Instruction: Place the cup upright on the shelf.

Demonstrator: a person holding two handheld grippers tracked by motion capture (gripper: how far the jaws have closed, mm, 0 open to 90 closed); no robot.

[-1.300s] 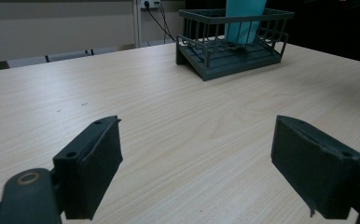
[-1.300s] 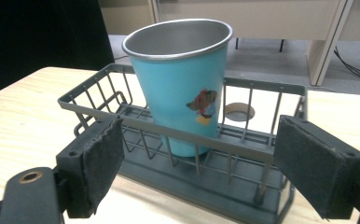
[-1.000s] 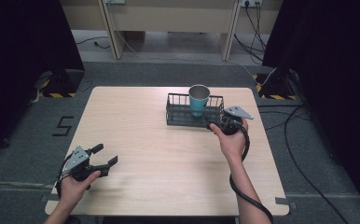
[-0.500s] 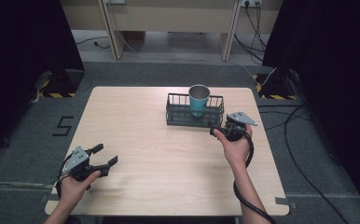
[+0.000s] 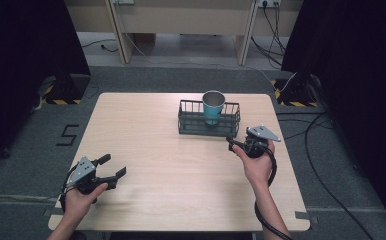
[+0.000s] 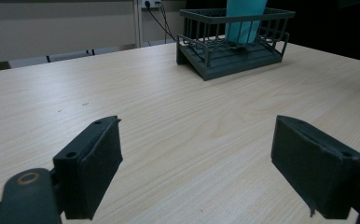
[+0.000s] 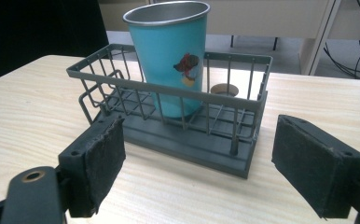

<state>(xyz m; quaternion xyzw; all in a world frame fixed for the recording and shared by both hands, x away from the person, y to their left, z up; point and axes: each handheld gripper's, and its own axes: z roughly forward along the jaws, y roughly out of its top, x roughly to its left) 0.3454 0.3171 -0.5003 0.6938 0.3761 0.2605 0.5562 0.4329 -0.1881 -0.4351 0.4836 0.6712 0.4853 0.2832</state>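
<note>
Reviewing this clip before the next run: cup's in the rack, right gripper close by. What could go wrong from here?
1. The cup stands taller than the rack walls, so a bump from the right gripper could tip it.
2. The rack looks light; the open jaws could catch its wire wall and drag it across the table.
3. The rack sits near the table's far edge, so a push might send it off.
</note>
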